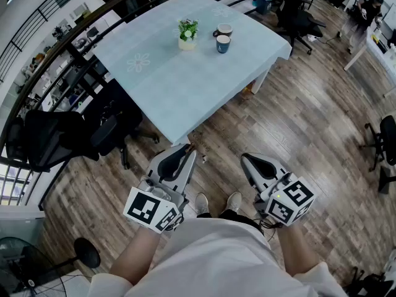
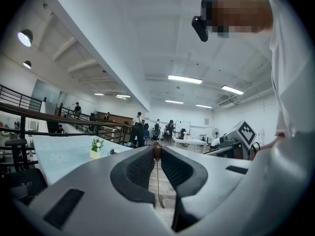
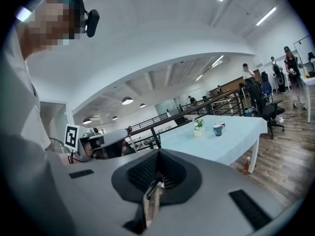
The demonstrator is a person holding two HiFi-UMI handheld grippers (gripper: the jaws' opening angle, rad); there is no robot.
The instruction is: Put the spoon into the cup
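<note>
My left gripper point(image 1: 187, 151) is shut on a spoon point(image 2: 157, 177). The spoon's brown end pokes out at the jaw tips and its thin metal shaft hangs down between the pads. My right gripper point(image 1: 247, 159) is held beside it, shut with nothing in it; in its own view the jaws meet at the tips point(image 3: 158, 154). A blue cup point(image 1: 223, 43) stands on the far table point(image 1: 185, 85), next to a white cup point(image 1: 224, 29). Both grippers are held over the wooden floor, well short of the table. The right gripper view shows the blue cup point(image 3: 217, 129) small and distant.
A small potted plant point(image 1: 187, 34) stands left of the cups on the pale blue tablecloth. Black office chairs point(image 1: 74, 135) crowd the table's left side along a dark railing point(image 1: 55, 48). Another chair point(image 1: 300, 20) stands behind the table. Several people stand in the background.
</note>
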